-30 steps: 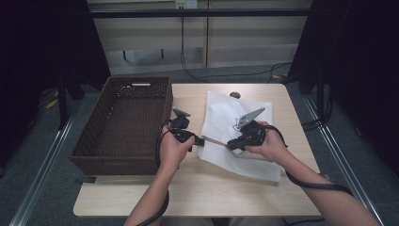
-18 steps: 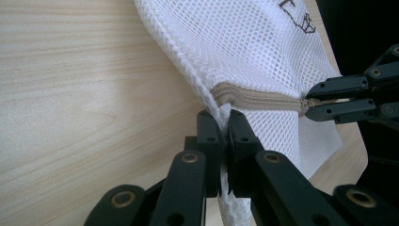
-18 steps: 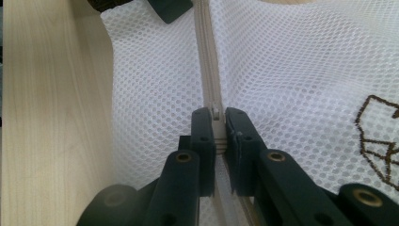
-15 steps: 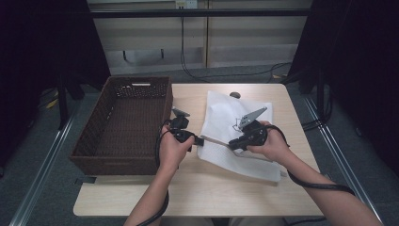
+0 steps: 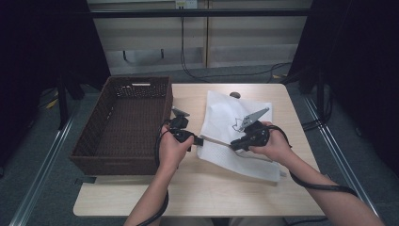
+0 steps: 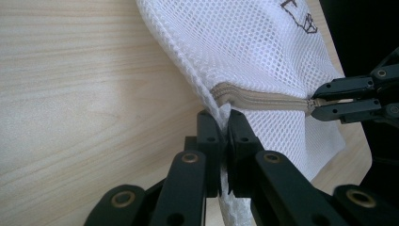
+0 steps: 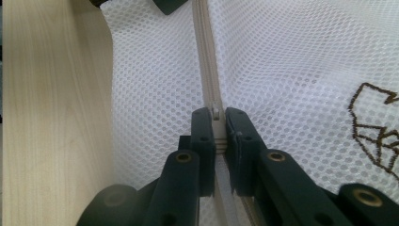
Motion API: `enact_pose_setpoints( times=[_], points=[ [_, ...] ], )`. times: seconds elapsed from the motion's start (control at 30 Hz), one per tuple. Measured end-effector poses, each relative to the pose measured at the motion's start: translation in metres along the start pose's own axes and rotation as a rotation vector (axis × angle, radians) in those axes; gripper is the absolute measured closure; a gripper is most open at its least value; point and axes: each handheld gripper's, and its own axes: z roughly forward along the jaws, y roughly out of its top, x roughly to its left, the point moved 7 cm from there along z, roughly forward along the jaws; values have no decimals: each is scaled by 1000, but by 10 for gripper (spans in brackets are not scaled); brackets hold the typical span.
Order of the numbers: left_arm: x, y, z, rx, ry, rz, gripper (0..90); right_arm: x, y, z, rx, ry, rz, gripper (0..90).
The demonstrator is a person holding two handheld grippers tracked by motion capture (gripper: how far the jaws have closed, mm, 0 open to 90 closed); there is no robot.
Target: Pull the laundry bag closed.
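In the left gripper view, low in the frame, the left claw (image 6: pixel 225 141) is closed tight on the corded edge of the white mesh laundry bag (image 6: pixel 263 56), right where the beige zipper (image 6: pixel 261 100) ends. Farther off, at the right edge of that frame, the right claw (image 6: pixel 314 100) is pinched on the zipper's slider. The right gripper view confirms it: the right claw (image 7: pixel 216 123) has its jaws nearly together around the zipper pull (image 7: pixel 215 113), with the zipper tape running up the middle of the frame.

From the high view, the bag (image 5: pixel 221 117) lies flat on the wooden counter (image 5: pixel 188 197) at centre frame, just right of the brown wicker basket (image 5: pixel 127 122).

The bag looks light, limp and thin; the mesh would likely bunch or slide if dragged by its cloth alone. The stitched seam end and the small pull seem the firmest places to grip, one anchoring while the other draws the slider.
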Motion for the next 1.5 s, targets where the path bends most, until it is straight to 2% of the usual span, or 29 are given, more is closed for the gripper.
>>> enact_pose_setpoints(
  times=[0.3, 0.6, 0.7, 1.0, 1.5],
  points=[
    [2, 0, 0, -5, -1, -19, 863, -1, -2, -1, -1, 1, 0, 831],
    [3, 1, -2, -1, 10, -5, 862, -1, -5, -3, -9, 7, 7, 831],
    [3, 1, -1, -6, 0, -17, 862, -1, -5, -3, -12, 10, 8, 831],
    [5, 1, -2, -5, 9, -26, 862, -2, -7, -5, -11, 4, 16, 831],
    [9, -1, 0, 0, 20, -27, 862, -4, -12, -12, -14, 9, 26, 831]
  ],
)
